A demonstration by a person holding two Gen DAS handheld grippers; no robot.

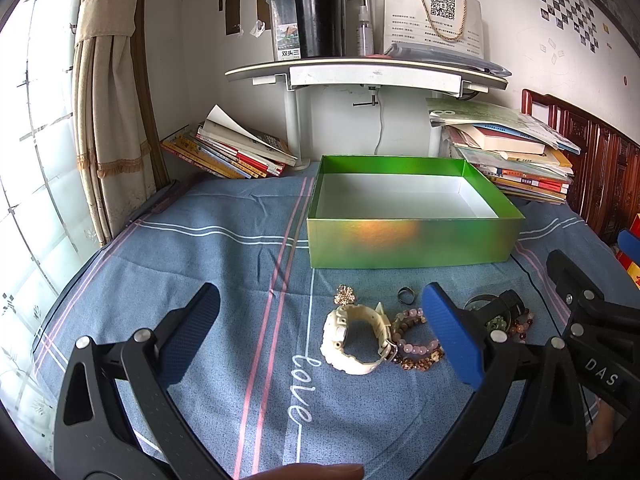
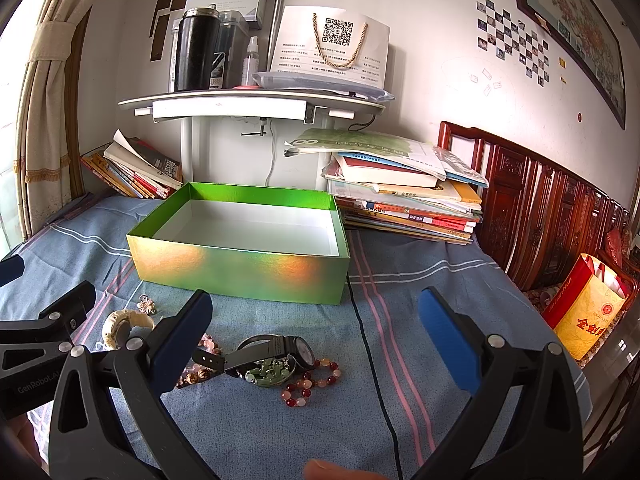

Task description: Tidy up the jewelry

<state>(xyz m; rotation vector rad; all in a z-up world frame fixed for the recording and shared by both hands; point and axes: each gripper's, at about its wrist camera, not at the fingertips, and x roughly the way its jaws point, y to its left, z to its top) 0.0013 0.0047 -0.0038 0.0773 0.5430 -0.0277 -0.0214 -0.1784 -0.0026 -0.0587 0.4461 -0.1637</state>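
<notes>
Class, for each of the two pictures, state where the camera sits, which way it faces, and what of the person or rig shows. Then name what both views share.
Left wrist: on the left gripper, facing the white watch and green box; own open fingers, the other gripper at right, a fingertip below.
Right wrist: on the right gripper, facing the black watch and red bead bracelet; own open fingers, the left gripper at left.
Shared: box, white watch, blue cloth.
</notes>
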